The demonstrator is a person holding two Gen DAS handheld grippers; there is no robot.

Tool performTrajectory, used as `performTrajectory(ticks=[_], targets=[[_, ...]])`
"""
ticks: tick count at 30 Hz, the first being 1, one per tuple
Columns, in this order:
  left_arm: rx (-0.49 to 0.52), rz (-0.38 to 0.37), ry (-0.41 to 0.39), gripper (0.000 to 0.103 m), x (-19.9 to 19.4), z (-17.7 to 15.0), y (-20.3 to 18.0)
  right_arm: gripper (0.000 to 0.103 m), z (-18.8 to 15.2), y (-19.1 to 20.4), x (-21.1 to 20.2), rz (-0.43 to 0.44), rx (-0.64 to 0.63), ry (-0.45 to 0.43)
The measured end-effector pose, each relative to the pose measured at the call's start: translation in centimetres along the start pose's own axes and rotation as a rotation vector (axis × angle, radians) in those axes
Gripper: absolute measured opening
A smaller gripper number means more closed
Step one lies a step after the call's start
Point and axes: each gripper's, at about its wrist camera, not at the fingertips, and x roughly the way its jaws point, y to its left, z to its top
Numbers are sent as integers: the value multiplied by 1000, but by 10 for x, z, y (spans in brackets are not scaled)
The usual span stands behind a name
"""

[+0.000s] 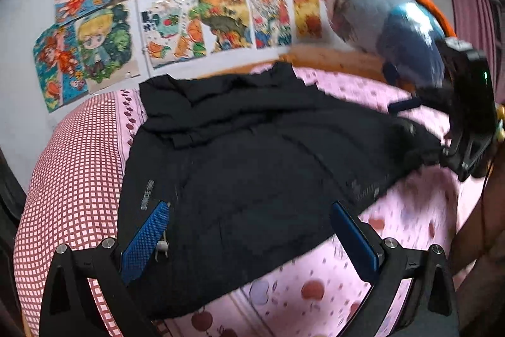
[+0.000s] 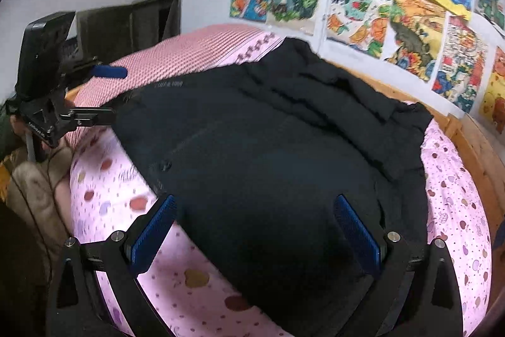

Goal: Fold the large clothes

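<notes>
Left hand-held gripper (image 1: 249,229), black-framed with blue textured pads, and right hand-held gripper (image 2: 255,226), of the same build: both have their jaws spread wide and grip nothing. In each wrist view the two pads hang above the near hem region of the garment, one pad to either side; contact with the cloth cannot be judged. In the right wrist view the left hand-held gripper appears at the left edge of the bed, likewise spread.

Bed (image 1: 315,289) with pink sheet printed with small fruit shapes; a red-and-white checked section (image 1: 69,166) lies at its far left in the left wrist view. A wooden bed frame (image 2: 473,153) runs along the wall side.

Large black padded jacket (image 1: 240,153), lying spread flat across the middle of the bed. Its long axis runs from the near edge of the bed toward the wall, with the collar or hood end (image 1: 202,93) pointing at the wall and the hem toward the cameras. The upper part is bunched into soft ridges; the lower body lies smoother. A small pale printed logo (image 1: 146,195) sits on the jacket's left side.

Wall (image 1: 25,21), white, covered with colourful drawings (image 1: 195,21).
</notes>
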Motion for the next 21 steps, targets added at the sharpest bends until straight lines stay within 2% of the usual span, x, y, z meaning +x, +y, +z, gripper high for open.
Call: performTrajectory(ticks=[5,11,16,21], targets=[[36,-21,54,103,12,-16,-4,98,-11,5,6,64,-22,73],[75,29,88,103,23,-27,-4,98,-25,6,13,58,-27,136],[106,66,84,103,27,-33,-9,98,-34,8,21,-58,-91,174],[136,97,66,103,28,-36,-14,98,-42,7,19,-178,-109,147]])
